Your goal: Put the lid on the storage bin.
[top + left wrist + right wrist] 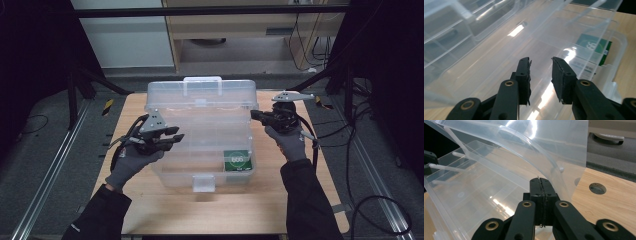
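Pale wood of the table [165,205] lay nearest me in the high view, with the two dark sleeves coming in over its front edge. Just beyond, the clear plastic storage box [202,150] sat in the middle of the table, its front latch [204,183] facing me and a green label [236,161] showing through its front right corner. I had the left gripper [172,137] at the box's left side, held by a grey-gloved hand, jaws pointing in across the box. In the left gripper view its jaws stood apart with nothing between them, released, above the clear plastic of the box. Farther back on the other side, the right gripper [255,115] was up against the right end of the box's raised lid [202,97]. In the right gripper view its jaws were clenched tight together, pads meeting, with the curved lid edge [554,165] just ahead of the tips; I could not tell whether any plastic was pinched between them. At the far side, the lid's white handle [202,81] stood uppermost, beyond it the grey floor and a cabinet base.
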{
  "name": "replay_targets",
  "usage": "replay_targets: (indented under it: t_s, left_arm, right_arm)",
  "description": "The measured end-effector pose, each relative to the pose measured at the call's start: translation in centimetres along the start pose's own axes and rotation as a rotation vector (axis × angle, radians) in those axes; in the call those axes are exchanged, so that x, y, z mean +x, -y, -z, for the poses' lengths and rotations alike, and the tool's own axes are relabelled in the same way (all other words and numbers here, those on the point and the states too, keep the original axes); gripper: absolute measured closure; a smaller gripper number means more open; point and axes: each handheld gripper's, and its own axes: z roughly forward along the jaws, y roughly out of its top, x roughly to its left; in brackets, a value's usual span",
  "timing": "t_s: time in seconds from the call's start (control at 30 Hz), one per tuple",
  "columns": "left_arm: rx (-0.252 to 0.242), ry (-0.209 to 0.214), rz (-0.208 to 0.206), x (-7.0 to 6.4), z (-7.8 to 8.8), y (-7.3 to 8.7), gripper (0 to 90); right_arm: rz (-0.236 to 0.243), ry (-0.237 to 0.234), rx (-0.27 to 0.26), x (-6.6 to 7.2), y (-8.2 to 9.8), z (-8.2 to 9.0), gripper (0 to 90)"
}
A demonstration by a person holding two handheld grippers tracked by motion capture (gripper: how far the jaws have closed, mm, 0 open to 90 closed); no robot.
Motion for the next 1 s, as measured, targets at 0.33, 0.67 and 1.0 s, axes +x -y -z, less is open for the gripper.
replay_targets:
  t_s: [0.33,0.67,1.0]
  left_arm:
    - [-0.005,-0.118,0.081,2.2,1.5,1.1,81.4]
    - [0.008,-0.200,0.134,3.9,2.1,2.2,89.2]
    - [0.010,-0.224,0.177,4.8,3.2,3.0,89.4]
  right_arm:
    - [0.002,0.007,0.016,0.0,0.0,0.1,90.0]
    - [0.006,0.019,0.038,0.1,0.1,0.4,90.0]
    - [-0.003,0.007,0.038,0.2,1.0,0.8,90.0]
